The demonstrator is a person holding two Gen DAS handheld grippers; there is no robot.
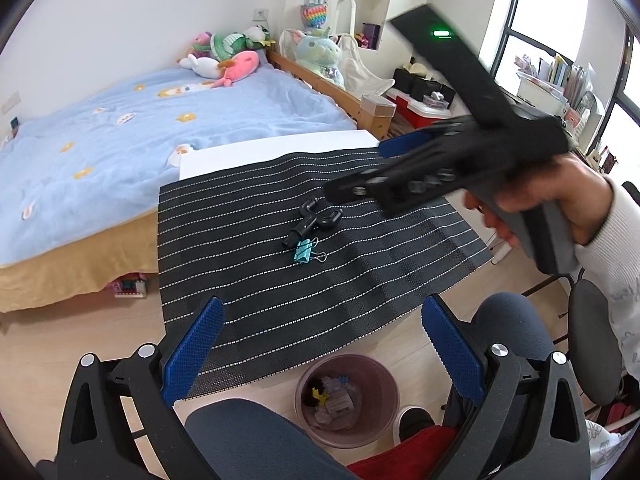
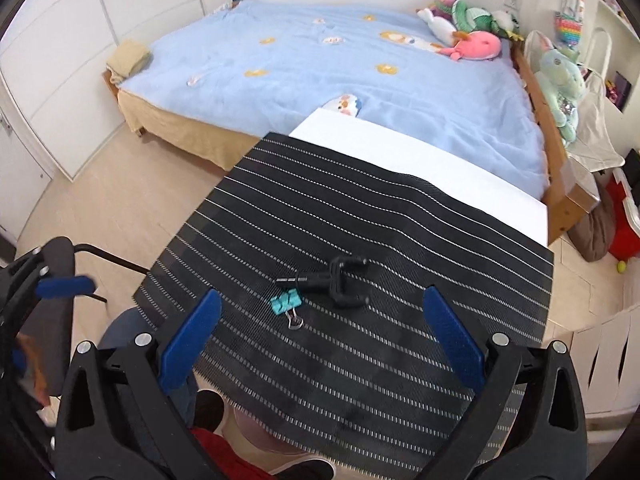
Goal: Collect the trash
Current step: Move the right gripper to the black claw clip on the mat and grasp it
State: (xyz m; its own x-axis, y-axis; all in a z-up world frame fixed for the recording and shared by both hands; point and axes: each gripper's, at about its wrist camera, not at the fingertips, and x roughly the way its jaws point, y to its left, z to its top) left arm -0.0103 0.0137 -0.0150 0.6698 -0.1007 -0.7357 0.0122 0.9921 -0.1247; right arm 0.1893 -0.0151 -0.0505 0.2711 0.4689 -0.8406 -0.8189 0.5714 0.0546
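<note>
A teal binder clip (image 1: 307, 251) (image 2: 285, 303) lies on the black striped mat (image 1: 240, 240) (image 2: 360, 220), touching a black Y-shaped plastic part (image 1: 314, 222) (image 2: 338, 278). On the floor in front of the table stands a pink trash bin (image 1: 347, 400) holding several scraps. My left gripper (image 1: 322, 308) hovers open and empty above the mat's near edge and the bin. A hand holds my right gripper (image 1: 366, 168) (image 2: 320, 304) open and empty over the mat, just right of and above the two items. The left gripper's blue finger (image 2: 64, 284) shows at the left edge of the right wrist view.
The white table (image 2: 400, 148) under the mat stands against a blue-covered bed (image 1: 120, 128) with plush toys. The person's knees (image 1: 256, 436) and a black chair (image 1: 592, 344) crowd the near side. Shelves, boxes and a window fill the right.
</note>
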